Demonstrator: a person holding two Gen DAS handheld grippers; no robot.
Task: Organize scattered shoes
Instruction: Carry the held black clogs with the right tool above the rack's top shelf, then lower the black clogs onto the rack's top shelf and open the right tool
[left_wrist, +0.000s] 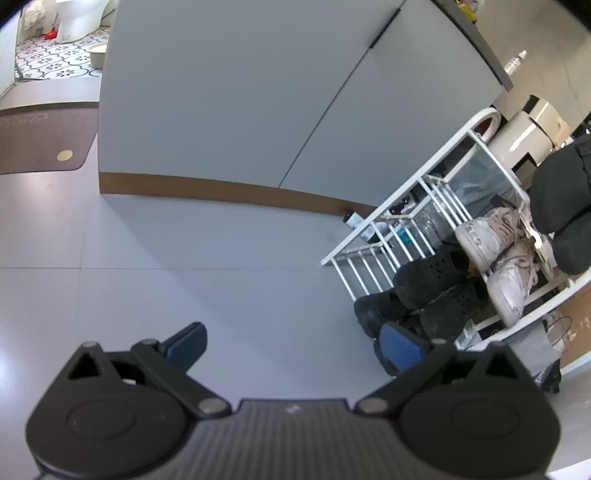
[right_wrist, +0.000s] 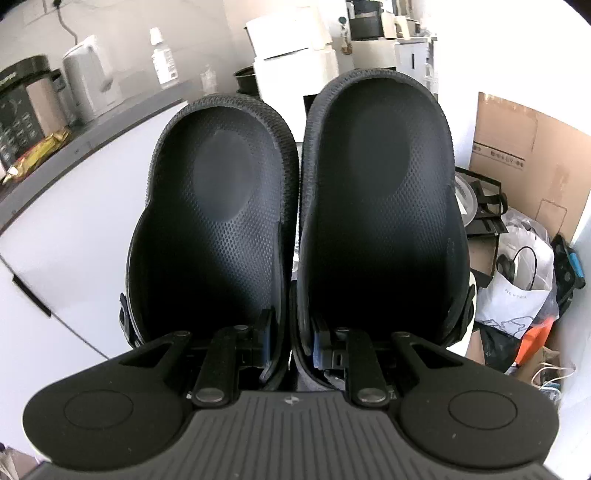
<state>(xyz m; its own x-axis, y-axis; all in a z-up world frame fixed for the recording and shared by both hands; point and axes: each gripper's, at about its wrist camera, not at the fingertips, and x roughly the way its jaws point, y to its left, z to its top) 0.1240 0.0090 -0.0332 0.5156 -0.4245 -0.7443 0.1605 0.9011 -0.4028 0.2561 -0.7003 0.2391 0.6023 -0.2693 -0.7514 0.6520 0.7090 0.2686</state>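
Observation:
My right gripper (right_wrist: 290, 343) is shut on a pair of black clogs, the left one (right_wrist: 218, 206) and the right one (right_wrist: 380, 184). The fingers pinch the clogs' touching inner walls, and the open insides face the camera. In the left wrist view, my left gripper (left_wrist: 295, 343) stands open over the grey floor with nothing between its blue pads (left_wrist: 188, 341). To its right a white shoe rack (left_wrist: 406, 192) holds two white sneakers (left_wrist: 487, 236) and black shoes (left_wrist: 428, 280). Two black rounded shapes (left_wrist: 557, 192) at the far right edge look like the held clogs.
A grey cabinet (left_wrist: 229, 92) stands behind the floor, and a brown mat (left_wrist: 44, 140) lies at the far left. In the right wrist view, a cardboard box (right_wrist: 524, 147) and white bags (right_wrist: 517, 288) crowd the right side. A counter (right_wrist: 110, 122) with a kettle (right_wrist: 88, 74) is at the left.

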